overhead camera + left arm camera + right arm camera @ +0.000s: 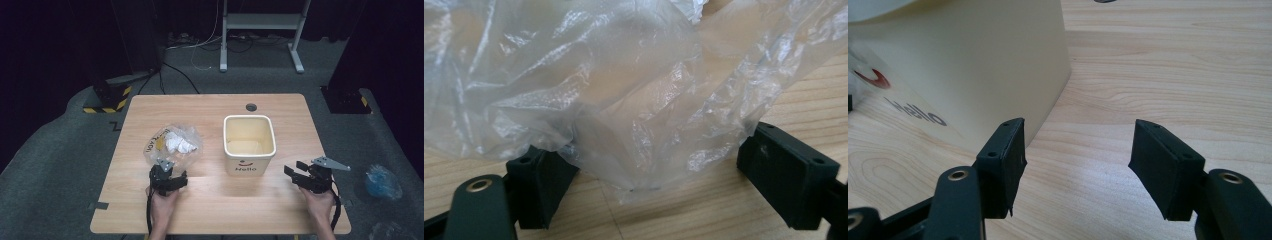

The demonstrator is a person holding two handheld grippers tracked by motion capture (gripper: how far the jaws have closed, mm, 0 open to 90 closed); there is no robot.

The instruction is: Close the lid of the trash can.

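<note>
A crumpled clear plastic bag (172, 142) holding a white wad of paper (180, 144) lies on the left half of the wooden table (210, 210). My left gripper (166, 170) sits at the bag's near edge. In the left gripper view its jaws stand wide apart and open (659, 165), with the bag's lower fold (624, 110) sagging between them, not pinched. A cream bin (249, 142) marked "Hello" stands at the table's middle. My right gripper (294, 168) is open to the right of the bin, with bare wood between its pads (1078, 160) and the bin's wall (973, 65) just left.
A round cable hole (251, 107) sits at the table's far edge. Beyond the table stand a white metal frame (260, 30) and black stands with yellow-striped bases (107, 100). A bluish plastic bag (382, 182) lies on the floor at the right.
</note>
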